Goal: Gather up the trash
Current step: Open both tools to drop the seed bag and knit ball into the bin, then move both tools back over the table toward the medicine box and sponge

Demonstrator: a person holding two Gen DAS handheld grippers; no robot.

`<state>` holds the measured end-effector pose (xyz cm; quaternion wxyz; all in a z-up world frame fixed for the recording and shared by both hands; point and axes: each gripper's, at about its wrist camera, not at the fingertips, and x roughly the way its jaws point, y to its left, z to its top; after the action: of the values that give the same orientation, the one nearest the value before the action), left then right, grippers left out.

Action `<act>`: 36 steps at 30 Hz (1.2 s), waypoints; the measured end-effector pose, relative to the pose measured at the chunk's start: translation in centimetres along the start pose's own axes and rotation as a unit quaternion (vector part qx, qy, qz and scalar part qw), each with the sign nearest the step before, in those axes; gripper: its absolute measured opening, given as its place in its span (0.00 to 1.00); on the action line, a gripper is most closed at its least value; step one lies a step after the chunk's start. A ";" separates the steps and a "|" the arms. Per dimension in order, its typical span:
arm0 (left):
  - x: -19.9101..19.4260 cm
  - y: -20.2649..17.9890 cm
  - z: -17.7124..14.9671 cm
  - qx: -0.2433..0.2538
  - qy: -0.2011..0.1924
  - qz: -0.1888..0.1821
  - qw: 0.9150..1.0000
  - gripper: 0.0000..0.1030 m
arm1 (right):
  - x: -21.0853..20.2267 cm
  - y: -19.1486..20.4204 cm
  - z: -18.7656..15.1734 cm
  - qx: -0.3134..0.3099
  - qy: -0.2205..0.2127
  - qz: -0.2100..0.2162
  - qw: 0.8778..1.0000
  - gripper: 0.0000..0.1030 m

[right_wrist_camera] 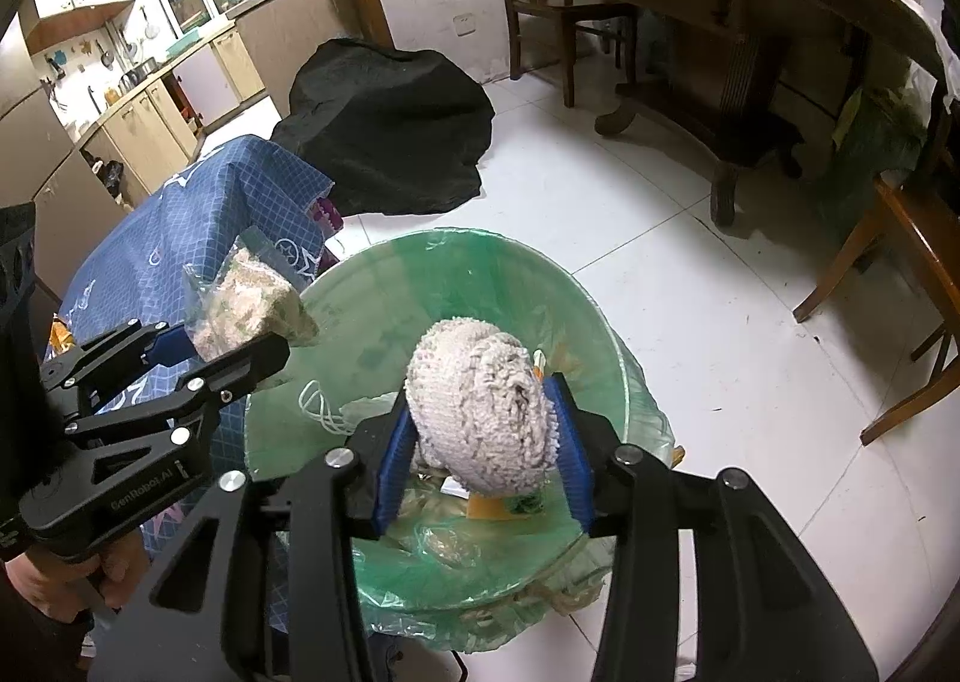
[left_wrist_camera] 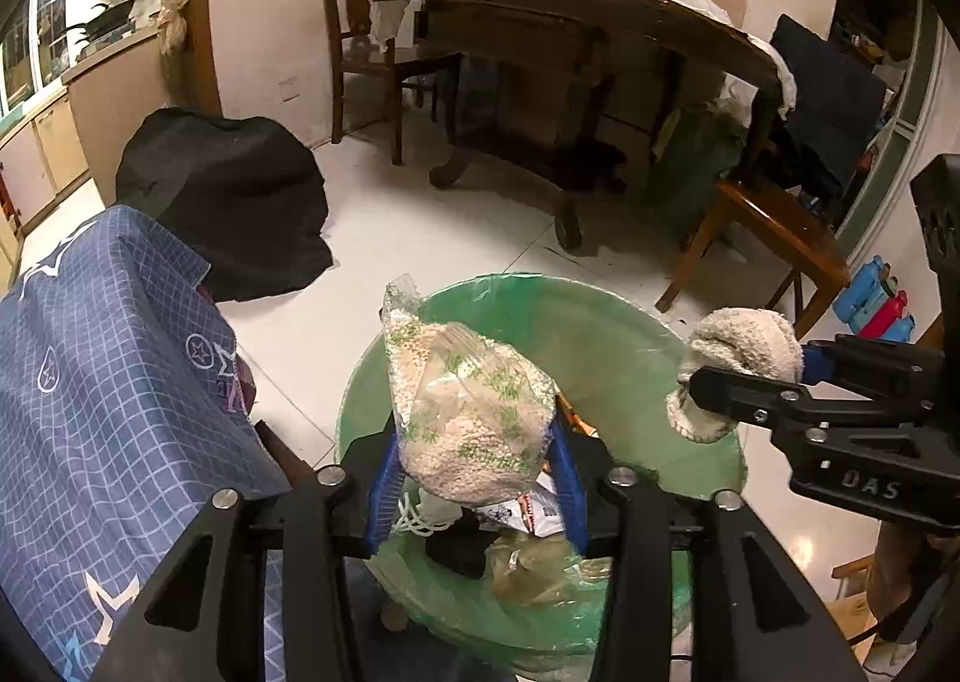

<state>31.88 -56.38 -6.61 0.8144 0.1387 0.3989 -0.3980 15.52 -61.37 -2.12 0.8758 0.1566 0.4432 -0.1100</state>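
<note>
Together, two tools (left_wrist_camera: 474, 478) (right_wrist_camera: 483, 454) hover over one bin (left_wrist_camera: 600, 334), pinching one bag (left_wrist_camera: 474, 412) and one rag (right_wrist_camera: 480, 412).

Green bin liner (right_wrist_camera: 480, 286), blue white-gridded cloth (left_wrist_camera: 102, 358), off-white sock (right_wrist_camera: 480, 412), black cover (left_wrist_camera: 228, 202).

We hold our left gripper (left_wrist_camera: 474, 460) tilted downward, its blue pads (left_wrist_camera: 384, 493) parted around a soft load that sits between them. Our right gripper (right_wrist_camera: 486, 457) points down at a similar slant beside it, blue pads (right_wrist_camera: 573, 460) likewise apart with a bundle between. A hand (right_wrist_camera: 72, 580) wraps the left gripper's handle from below.
</note>
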 end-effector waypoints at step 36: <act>-17.7 16.3 -11.0 -0.114 -0.069 0.089 0.987 0.69 | -4.3 14.1 -6.3 -0.127 -0.083 0.108 0.983 0.79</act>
<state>31.85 -30.40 -1.78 0.8825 0.0521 0.3706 -0.2848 13.04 -45.78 0.32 0.9290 0.0810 0.3600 0.0297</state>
